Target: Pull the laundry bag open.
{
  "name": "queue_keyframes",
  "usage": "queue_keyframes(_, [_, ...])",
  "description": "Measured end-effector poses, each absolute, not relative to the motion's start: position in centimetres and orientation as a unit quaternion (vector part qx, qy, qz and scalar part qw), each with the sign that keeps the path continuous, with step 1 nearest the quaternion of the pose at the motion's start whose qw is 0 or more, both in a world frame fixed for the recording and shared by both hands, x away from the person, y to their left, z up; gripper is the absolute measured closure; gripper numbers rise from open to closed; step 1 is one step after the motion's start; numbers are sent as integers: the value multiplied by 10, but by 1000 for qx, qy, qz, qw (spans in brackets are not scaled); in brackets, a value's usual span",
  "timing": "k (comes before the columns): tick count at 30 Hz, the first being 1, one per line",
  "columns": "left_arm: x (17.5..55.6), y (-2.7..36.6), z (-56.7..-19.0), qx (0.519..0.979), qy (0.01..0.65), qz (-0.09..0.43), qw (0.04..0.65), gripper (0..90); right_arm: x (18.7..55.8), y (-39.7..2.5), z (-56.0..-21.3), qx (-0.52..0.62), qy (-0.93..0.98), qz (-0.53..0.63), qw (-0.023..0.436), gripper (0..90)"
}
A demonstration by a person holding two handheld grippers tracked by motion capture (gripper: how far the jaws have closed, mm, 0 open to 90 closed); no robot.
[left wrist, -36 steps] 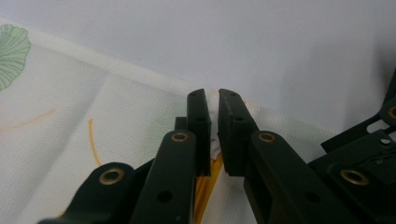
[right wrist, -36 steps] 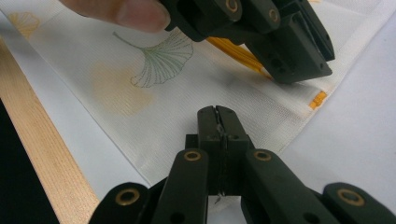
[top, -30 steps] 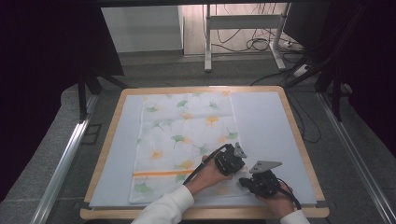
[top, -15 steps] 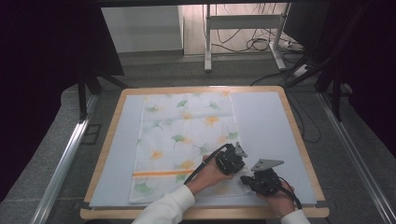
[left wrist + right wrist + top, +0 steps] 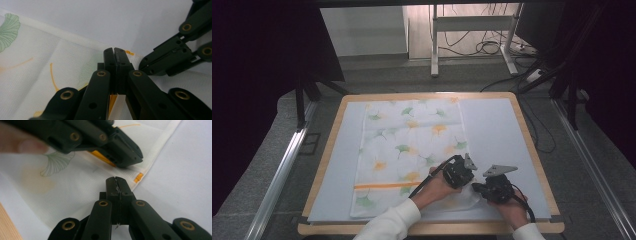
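In the high view, both forearms are coming in from the 6 o'clock edge and angling toward the cloth's near right corner. The left hand-held gripper and the right hand-held gripper are sitting just beside each other there, the right one toward 4 o'clock of the left. The cloth is lying flat on the counter, its long axis running from 12 to 6 o'clock; the hands are covering its near right corner.

In the left gripper view, the left hand-held gripper is pressing its jaws together over the cloth; whether fabric is caught between them is hard to make out. The right hand-held gripper is sitting at 3 o'clock, cut off by the frame.

In the right gripper view, the right hand-held gripper is holding its jaws closed at the cloth's edge, a fine thread showing in the seam. The left hand-held gripper is lying above, at 12 o'clock, with a blurred fingertip at 10 o'clock.
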State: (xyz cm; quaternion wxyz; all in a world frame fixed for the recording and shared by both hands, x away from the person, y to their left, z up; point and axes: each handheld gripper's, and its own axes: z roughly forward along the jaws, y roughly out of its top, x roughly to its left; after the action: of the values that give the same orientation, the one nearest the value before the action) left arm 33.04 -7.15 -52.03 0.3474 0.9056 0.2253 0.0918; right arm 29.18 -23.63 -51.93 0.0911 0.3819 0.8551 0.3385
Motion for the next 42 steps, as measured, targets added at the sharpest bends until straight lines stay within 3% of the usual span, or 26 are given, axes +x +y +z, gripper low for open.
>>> queue_keyframes(20, [323, -67, -519, 914, 209, 125, 326, 900, 293, -239, -521, 401, 844, 347, 76, 893])
queue_keyframes(42, [323, -56, -519, 913, 213, 118, 326, 900, 296, -242, -522, 403, 841, 355, 63, 893])
